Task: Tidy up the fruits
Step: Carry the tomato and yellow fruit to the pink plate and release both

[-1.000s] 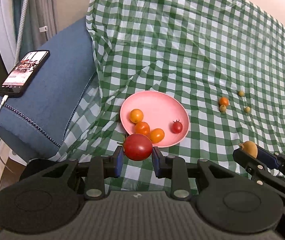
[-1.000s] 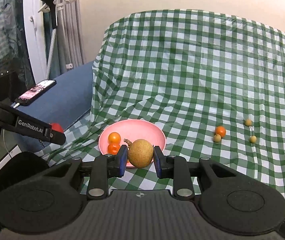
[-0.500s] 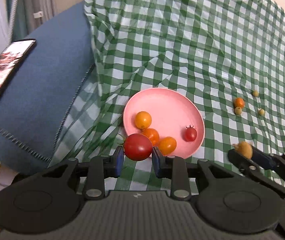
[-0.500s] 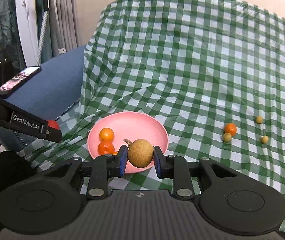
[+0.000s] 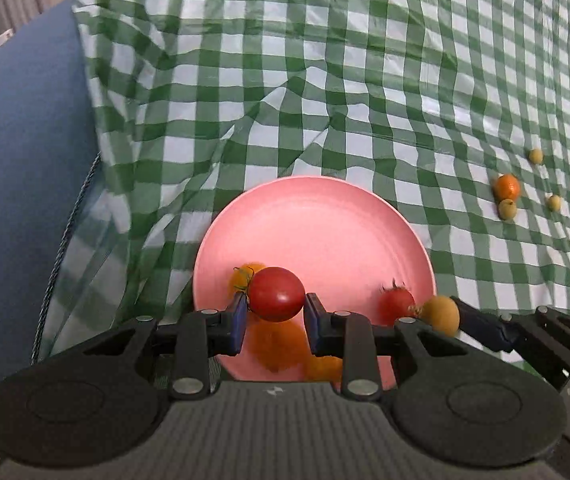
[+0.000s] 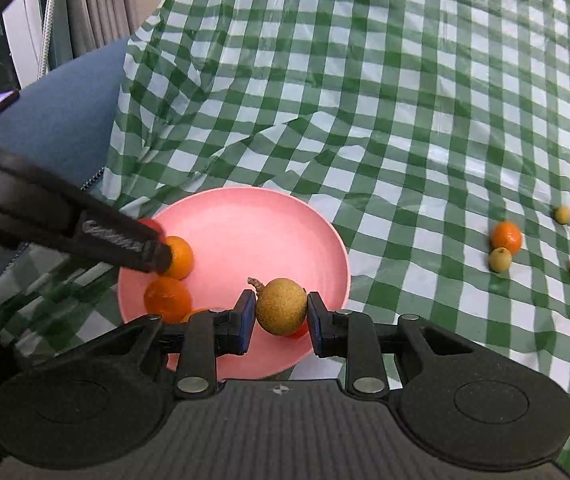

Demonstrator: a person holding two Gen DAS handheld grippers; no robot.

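The left gripper (image 5: 276,312) was clamped on a red tomato (image 5: 276,294) above the near left part of the pink plate (image 5: 325,220). The right gripper (image 6: 281,316) was clamped on a brown longan (image 6: 281,306) above the plate's near right part. Four small fruits (image 6: 505,237) lay on the checked cloth (image 6: 365,100), well to the right.

A green-and-white checked cloth (image 5: 365,80) lies under a plain pink plate (image 5: 325,232). The held tomato (image 5: 276,294) is glossy red; the round fruit (image 6: 281,306) is speckled tan-brown. Far right sit an orange fruit (image 6: 506,237) and three pale yellow-green ones. The cushion (image 5: 21,160) on the left is dark blue.
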